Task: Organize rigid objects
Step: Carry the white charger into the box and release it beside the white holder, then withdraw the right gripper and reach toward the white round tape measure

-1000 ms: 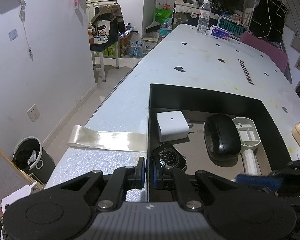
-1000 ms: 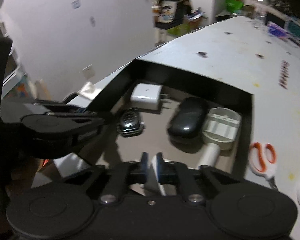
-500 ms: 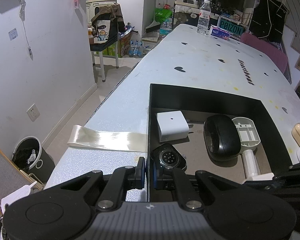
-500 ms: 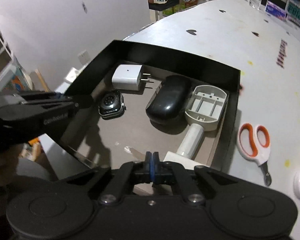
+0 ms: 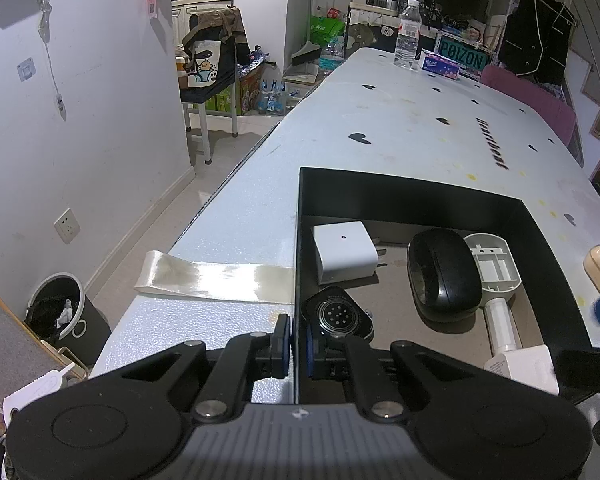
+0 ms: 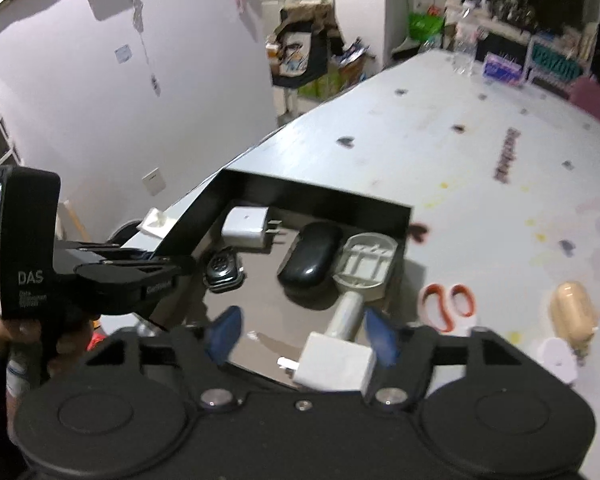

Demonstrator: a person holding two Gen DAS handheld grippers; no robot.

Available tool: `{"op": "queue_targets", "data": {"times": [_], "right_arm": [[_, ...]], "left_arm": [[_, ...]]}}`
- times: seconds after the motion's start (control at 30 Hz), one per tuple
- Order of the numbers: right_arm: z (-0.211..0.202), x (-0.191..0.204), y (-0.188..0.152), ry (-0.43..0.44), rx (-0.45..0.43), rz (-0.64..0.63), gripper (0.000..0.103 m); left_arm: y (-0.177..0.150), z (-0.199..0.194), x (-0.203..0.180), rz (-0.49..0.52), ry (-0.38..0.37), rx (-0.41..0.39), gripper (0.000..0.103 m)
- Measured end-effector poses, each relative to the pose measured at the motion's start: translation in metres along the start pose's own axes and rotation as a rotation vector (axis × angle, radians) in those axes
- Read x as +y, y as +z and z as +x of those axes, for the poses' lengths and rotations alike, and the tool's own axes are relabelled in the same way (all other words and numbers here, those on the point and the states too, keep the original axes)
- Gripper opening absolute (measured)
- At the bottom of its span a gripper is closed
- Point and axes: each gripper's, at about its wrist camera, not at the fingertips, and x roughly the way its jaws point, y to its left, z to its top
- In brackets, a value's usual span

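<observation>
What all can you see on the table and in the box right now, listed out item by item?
Box: one, black, near table end.
Chargers: two, white, one far left in box, one at near right.
Watch body: one, black, near left in box.
Mouse: one, black, box middle.
Handled plastic part: one, grey-white, right in box.
Scissors: one, orange-handled, table right of box.
Bottle: one, clear, far end.
Left gripper: shut on box wall.
Right gripper: jaws just opened, nothing pressed.

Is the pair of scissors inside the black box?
No, the scissors lie on the table just outside the right wall of the box.
</observation>
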Motion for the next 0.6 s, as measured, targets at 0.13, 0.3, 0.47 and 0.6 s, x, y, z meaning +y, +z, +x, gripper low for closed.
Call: {"op": "queue_targets", "data": {"times": [0.13,0.3,0.47,0.6], "right_arm": [[-0.012,-0.006,-0.006,-0.029,-0.049,0.048,0.099],[-0.018,-0.010,-0.014,-0.072,-0.078,0.065,0.103],[-0.022,-0.012,-0.024,-0.083,-0.104,0.066,0.103],[-0.028,-0.021,-0.033,-0.100,-0.131,0.090,0.103]], "left_arm": [[0.000,0.000,0.000,0.001,0.001,0.000,0.007],[0.000,0.000,0.000,0.002,0.002,-0.001,0.007],[0.000,0.000,0.000,0.001,0.001,-0.001,0.007],[0.000,0.000,0.000,0.002,0.001,-0.001,0.007]]}}
